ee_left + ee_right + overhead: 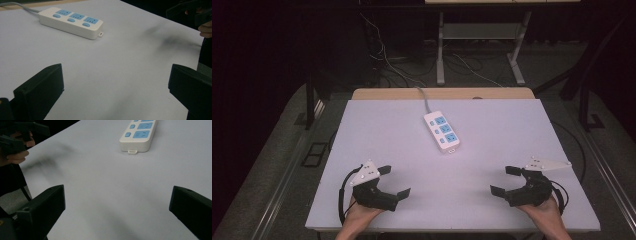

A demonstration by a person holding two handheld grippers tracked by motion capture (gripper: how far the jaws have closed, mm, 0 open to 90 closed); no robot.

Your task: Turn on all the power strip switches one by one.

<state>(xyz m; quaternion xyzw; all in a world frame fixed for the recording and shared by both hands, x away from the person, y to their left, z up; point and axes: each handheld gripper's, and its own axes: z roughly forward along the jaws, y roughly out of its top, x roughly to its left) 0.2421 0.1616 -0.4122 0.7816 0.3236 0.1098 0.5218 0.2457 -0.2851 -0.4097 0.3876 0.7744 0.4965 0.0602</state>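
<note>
Glossy plastic power strip [442,131], matt table [377,150]

A white power strip [442,131] lies on the table [377,130].

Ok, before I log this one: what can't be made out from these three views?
- Power strip: its far end is cut off by the top edge in the right gripper view.
- Its grey cord: where it ends past the table's far edge is lost in the high view.
- Socket markings: too small in the high view.
- Left gripper and right gripper: each own view's bottom edge cuts off the jaw bases.
</note>
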